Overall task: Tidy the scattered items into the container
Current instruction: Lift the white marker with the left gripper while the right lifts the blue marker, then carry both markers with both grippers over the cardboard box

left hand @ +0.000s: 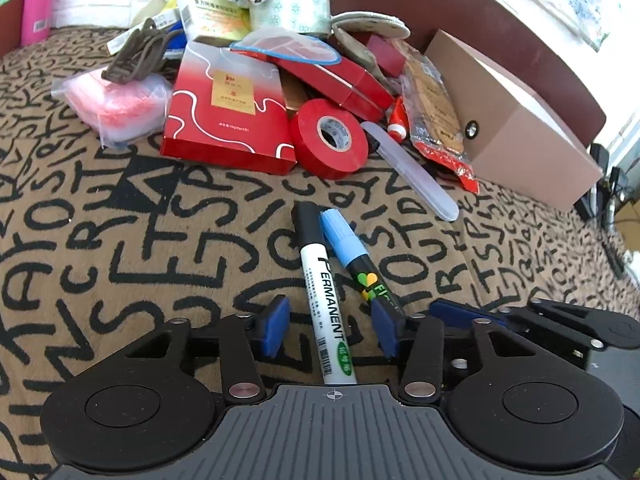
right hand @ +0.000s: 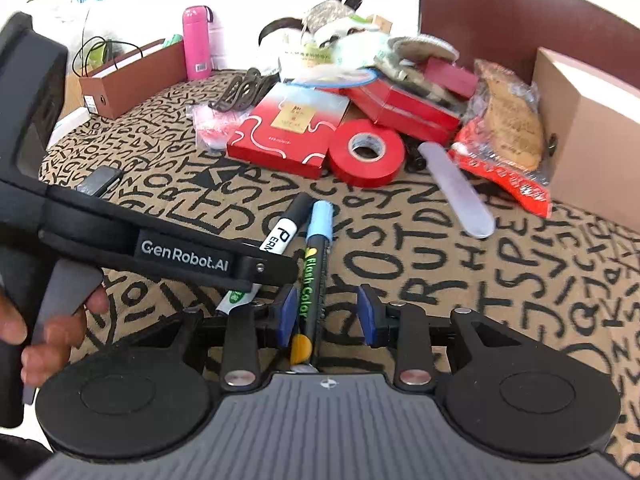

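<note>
We see a lettered brown-and-black cloth [left hand: 120,240] covering the whole work surface; the lower left and centre of the left wrist view are bare cloth, so that is the open room. The clutter pile fills the upper centre: flat red box [left hand: 224,116], red tape roll [left hand: 330,138], clear tape roll [left hand: 292,10], a pale flat stick [left hand: 412,176] and a red snack packet [left hand: 436,112]. The tan cardboard box [left hand: 516,128] sits at the right edge of the pile, touching the packet, with a dark brown board behind it. In the right wrist view a second brown box [right hand: 128,80] and a pink bottle [right hand: 196,44] stand at the upper left, well apart from the pile. Two markers lie side by side on the cloth below the tape roll, caps pointing up-frame. Our left gripper [left hand: 330,326] is parted around the white permanent marker [left hand: 326,296]; its blue pads sit clear of the barrel on both sides. Our right gripper [right hand: 328,316] is also parted, with the blue-capped marker [right hand: 316,264] between the pads, close against the left one; we cannot tell if they touch. Both markers rest on the cloth. The left gripper body crosses the left of the right wrist view, a hand [right hand: 44,328] on its grey trigger.
</note>
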A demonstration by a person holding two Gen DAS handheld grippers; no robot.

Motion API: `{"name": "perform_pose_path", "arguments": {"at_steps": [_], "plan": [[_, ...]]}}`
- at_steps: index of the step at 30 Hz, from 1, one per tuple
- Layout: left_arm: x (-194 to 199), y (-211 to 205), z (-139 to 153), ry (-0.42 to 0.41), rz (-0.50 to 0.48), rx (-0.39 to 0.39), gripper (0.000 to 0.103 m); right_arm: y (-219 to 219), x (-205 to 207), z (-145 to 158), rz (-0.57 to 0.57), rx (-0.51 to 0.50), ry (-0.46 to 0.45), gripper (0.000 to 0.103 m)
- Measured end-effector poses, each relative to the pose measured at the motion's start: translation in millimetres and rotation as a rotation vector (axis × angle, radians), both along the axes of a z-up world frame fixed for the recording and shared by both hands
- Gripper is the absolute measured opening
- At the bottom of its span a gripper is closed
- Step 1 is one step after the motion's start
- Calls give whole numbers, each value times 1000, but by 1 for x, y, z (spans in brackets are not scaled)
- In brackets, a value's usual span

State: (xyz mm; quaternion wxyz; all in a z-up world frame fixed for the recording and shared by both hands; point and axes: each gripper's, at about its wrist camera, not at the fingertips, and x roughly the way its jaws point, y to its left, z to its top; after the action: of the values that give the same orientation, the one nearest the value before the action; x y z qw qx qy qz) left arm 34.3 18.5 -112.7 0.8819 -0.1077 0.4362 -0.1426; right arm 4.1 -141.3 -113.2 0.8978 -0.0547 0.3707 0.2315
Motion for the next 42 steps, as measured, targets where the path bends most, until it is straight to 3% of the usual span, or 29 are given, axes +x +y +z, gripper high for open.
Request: {"name": "perform_pose_path", "arguments": {"at_steps": [1, 3, 5, 8, 10, 12, 16, 17, 19, 20, 23, 25, 28, 29, 30, 36, 42], "plan": [[0, 0, -1, -5, -1, 18, 48, 2, 2, -2, 3, 2, 7, 36], [1, 1, -2, -10, 2, 48, 13, 5, 5, -8, 4, 2, 19, 30], [2, 6, -1, 1, -6, 52, 12, 6, 7, -11, -11, -9, 19, 20], [3, 11, 0, 12, -10, 44, 12, 0, 7, -9, -48, -6, 35, 18], [5, 11, -1, 6, -12, 49, 19, -4, 6, -7, -63, -12, 45, 18], [9, 8, -1, 0, -22, 51, 35, -5, 8, -6, -54, -7, 53, 18], [15, -1, -2, -10, -34, 71, 41, 0, 16, -9, -48, -13, 46, 18], [16, -3, -2, -11, -36, 81, 41, 2, 19, -10, -47, -15, 49, 18], [18, -7, -1, -11, -40, 114, 14, 5, 23, -11, -42, -19, 52, 19], [18, -8, -1, -11, -47, 126, 12, 6, 25, -12, -39, -21, 55, 19], [16, -9, -1, -14, -61, 132, 15, 5, 30, -11, -43, -11, 79, 19], [17, -11, -2, -20, -65, 132, 30, 4, 34, -12, -40, -1, 90, 19], [21, -12, -2, -15, -66, 132, 31, 3, 38, -13, -43, 12, 91, 18], [21, -13, -1, -13, -65, 136, 30, 2, 39, -14, -49, 28, 93, 18], [20, -14, 0, -13, -65, 145, 12, -1, 39, -14, -57, 46, 97, 18], [8, -24, 6, -1, -68, 89, 11, -19, 26, -12, -108, 149, 121, 18], [10, -53, 31, -55, -116, 64, 11, -54, 14, 2, -175, 251, 107, 18]]}}
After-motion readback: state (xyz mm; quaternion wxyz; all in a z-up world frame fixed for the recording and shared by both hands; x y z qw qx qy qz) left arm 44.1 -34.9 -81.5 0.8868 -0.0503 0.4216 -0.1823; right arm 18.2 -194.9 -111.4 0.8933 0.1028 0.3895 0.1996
